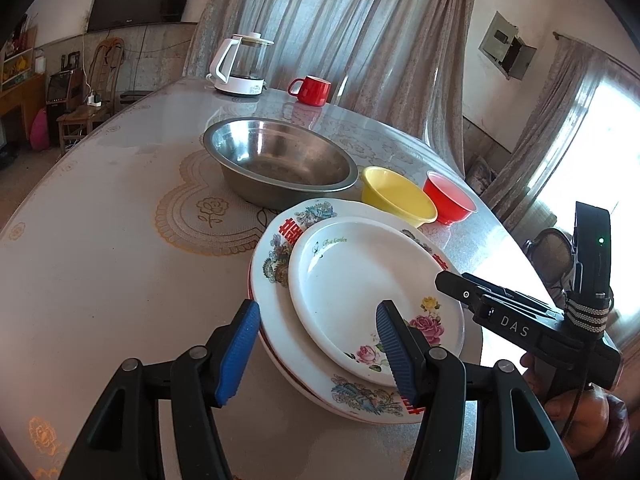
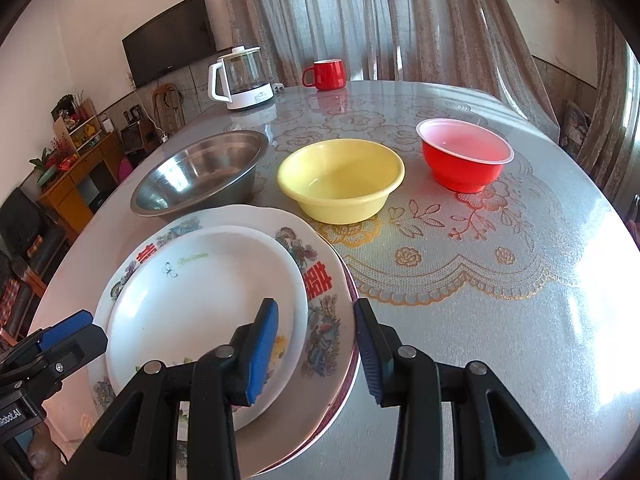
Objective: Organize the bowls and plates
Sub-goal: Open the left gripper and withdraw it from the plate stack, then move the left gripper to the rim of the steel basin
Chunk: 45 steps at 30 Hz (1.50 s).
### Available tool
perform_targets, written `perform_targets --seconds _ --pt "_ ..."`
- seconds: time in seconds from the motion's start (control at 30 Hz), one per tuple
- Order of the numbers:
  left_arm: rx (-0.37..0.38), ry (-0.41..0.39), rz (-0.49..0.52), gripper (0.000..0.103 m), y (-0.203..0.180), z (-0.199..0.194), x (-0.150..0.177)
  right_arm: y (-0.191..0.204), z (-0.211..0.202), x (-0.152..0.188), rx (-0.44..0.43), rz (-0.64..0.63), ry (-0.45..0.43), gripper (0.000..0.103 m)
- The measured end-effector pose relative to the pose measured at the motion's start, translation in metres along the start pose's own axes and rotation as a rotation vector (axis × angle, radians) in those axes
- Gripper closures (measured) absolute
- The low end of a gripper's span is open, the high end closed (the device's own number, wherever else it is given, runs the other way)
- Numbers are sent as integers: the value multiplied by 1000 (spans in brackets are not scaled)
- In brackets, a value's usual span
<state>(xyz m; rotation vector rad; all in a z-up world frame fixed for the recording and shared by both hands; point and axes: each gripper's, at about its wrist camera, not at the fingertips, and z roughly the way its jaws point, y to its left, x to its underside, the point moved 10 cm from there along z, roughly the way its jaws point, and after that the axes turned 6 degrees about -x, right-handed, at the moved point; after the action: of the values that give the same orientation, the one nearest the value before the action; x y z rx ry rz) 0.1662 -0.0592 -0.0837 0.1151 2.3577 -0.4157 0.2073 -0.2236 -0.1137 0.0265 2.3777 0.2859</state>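
A small white rose plate [image 1: 368,296] [image 2: 200,304] lies on top of a larger patterned plate [image 1: 280,280] [image 2: 324,312], stacked on the table. Behind them stand a steel bowl [image 1: 280,160] [image 2: 200,172], a yellow bowl [image 1: 400,196] [image 2: 340,180] and a red bowl [image 1: 450,198] [image 2: 464,156]. My left gripper [image 1: 316,344] is open, its jaws straddling the stack's left rim. My right gripper [image 2: 316,344] is open, its jaws straddling the stack's right rim. The right gripper also shows in the left wrist view [image 1: 456,284]; the left gripper also shows in the right wrist view [image 2: 72,328].
A white kettle [image 1: 240,66] [image 2: 240,80] and a red mug [image 1: 312,90] [image 2: 326,74] stand at the table's far edge. The round table [image 1: 100,240] [image 2: 500,300] has a glossy lace-pattern cover. Curtains hang behind; chairs and a cabinet stand to the left.
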Motion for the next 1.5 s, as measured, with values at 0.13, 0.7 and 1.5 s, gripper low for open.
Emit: perform_targets --seconds 0.13,0.7,1.5 --pt "20 -8 18 42 -7 -4 -1 1 -2 2 -6 5 2 64" --pt "-192 -21 -5 41 32 -23 -5 6 -14 3 -22 21 -8 64" --pt "-180 104 -226 28 91 -4 11 77 -11 -17 -259 -17 23 61"
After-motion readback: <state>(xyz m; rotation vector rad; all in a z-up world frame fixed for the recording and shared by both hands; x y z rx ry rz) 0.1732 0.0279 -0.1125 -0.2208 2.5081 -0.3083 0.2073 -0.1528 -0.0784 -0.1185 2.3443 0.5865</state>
